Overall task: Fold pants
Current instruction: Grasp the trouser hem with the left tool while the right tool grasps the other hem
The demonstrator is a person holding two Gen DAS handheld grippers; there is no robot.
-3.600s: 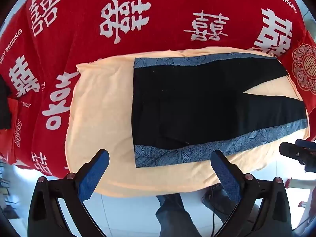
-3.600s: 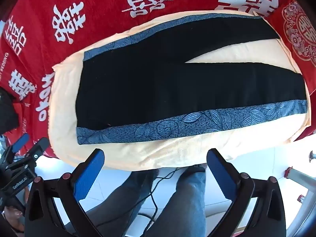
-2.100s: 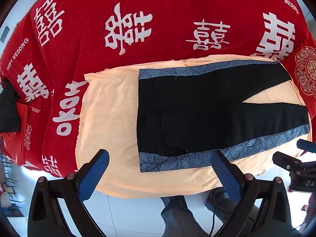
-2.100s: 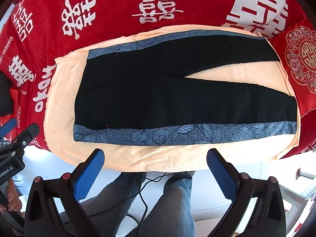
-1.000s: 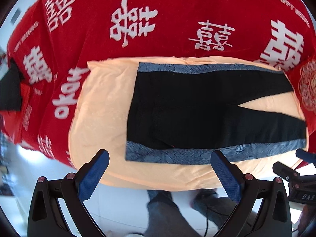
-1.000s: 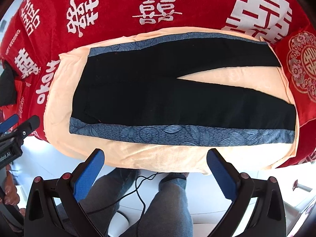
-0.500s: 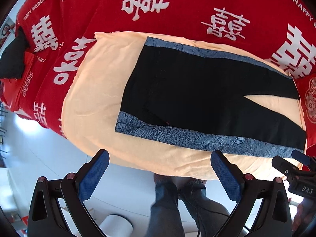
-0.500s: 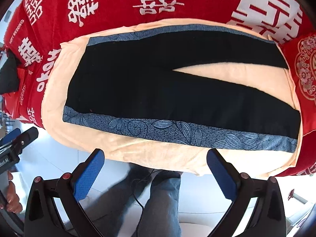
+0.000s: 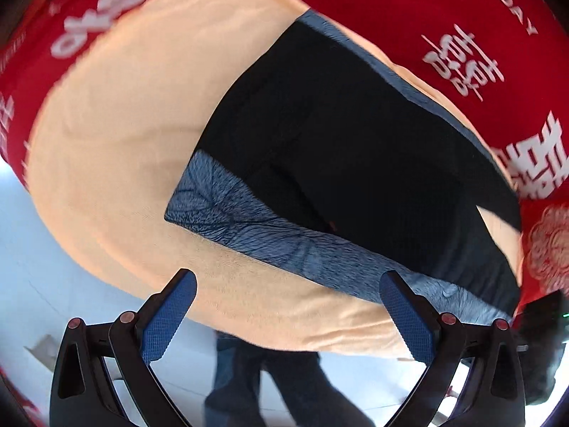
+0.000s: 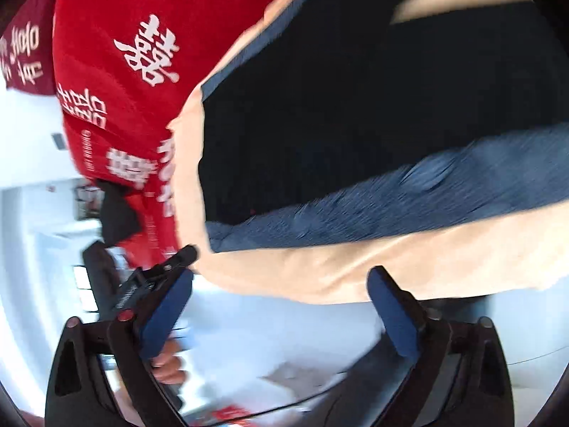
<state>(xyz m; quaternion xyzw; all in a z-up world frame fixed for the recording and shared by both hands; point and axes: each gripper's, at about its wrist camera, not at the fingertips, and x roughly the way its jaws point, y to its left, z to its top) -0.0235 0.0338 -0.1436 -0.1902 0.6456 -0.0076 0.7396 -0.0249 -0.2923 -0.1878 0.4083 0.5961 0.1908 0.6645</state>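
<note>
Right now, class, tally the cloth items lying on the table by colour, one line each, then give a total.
Black with blue-grey patterned side bands: 1, the pants
Peach: 1, the towel under the pants
Red with white lettering: 1, the tablecloth
Total: 3

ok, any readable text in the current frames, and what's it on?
"THE": red cloth, right wrist view.
"BIGDAY": same cloth, left wrist view.
"囍": large white characters, same cloth, both views.
Small white print on the cloth: too blurred to read.
Print on left gripper, seen from the right wrist: too blurred to read.
</note>
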